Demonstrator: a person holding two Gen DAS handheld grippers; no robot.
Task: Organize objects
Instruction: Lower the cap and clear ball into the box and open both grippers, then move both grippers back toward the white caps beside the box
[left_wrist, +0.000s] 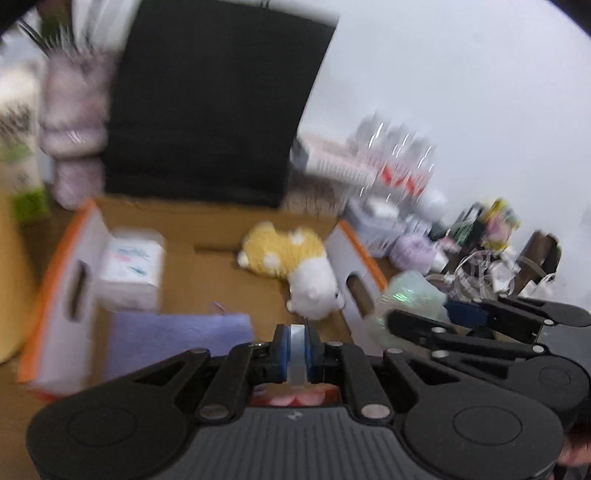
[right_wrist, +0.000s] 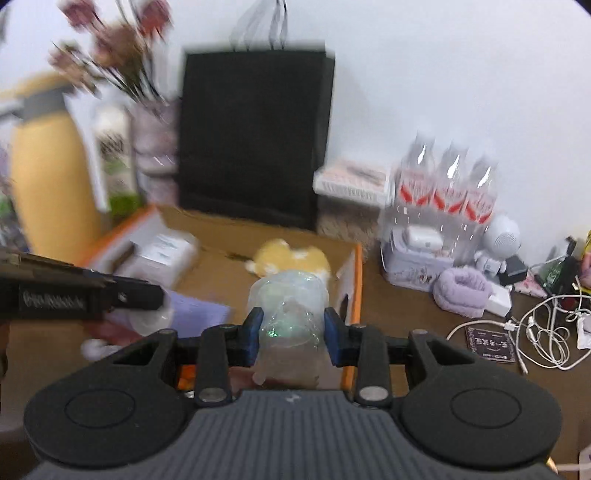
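Observation:
An open cardboard box (left_wrist: 207, 236) with orange-edged flaps holds a yellow and white plush toy (left_wrist: 291, 258), a white tissue pack (left_wrist: 131, 269) and a purple cloth (left_wrist: 181, 336). My left gripper (left_wrist: 297, 354) is shut on a thin clear flat item (left_wrist: 298, 354) over the box's near edge. My right gripper (right_wrist: 293, 334) is shut on a clear crinkled plastic container (right_wrist: 288, 306), held above the box's right side (right_wrist: 354, 291); it also shows in the left wrist view (left_wrist: 410, 299). The plush (right_wrist: 288, 254) lies behind it.
A black paper bag (right_wrist: 255, 136) stands behind the box. A yellow flask (right_wrist: 51, 162), cartons and a flower vase (right_wrist: 151, 147) stand at left. Water bottles (right_wrist: 447, 184), a tin, a purple towel roll (right_wrist: 461, 288), a white robot toy and tangled cables (right_wrist: 543, 328) crowd the right.

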